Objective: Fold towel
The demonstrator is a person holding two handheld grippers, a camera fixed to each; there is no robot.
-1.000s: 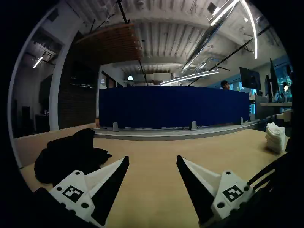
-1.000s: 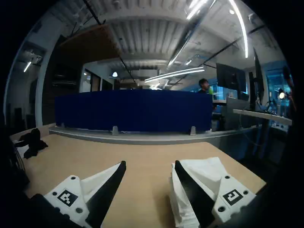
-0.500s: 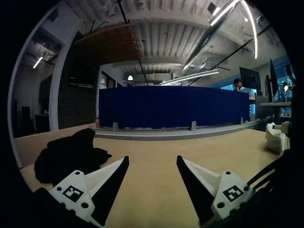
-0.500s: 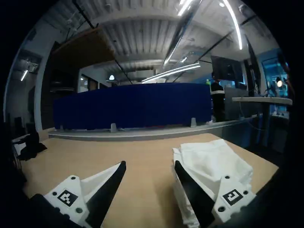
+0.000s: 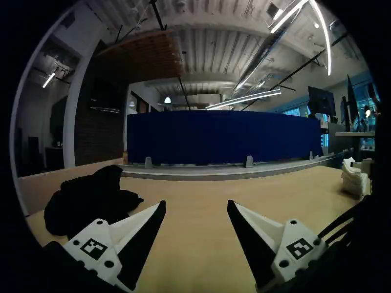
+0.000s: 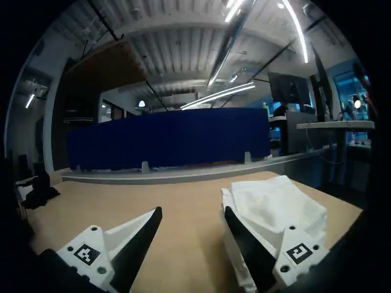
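Note:
A stack of folded white towels (image 6: 276, 207) lies on the wooden table (image 6: 185, 205) at the right in the right gripper view; the same stack (image 5: 354, 177) sits far right in the left gripper view. My right gripper (image 6: 192, 219) is open, its right finger just in front of the stack's near edge, nothing between the fingers. A crumpled black cloth (image 5: 90, 198) lies at the left, just beyond the left finger of my open left gripper (image 5: 196, 211). That cloth (image 6: 40, 193) appears small at the far left in the right gripper view.
A blue divider panel (image 5: 220, 136) on grey feet runs along the table's far edge. Desks with monitors (image 6: 288, 90) stand to the right beyond the table. The table's right edge falls off just past the white stack.
The right gripper view has risen and tilted slightly, so the white stack shows more of its top. A person behind the divider has walked right. The left gripper has stayed still.

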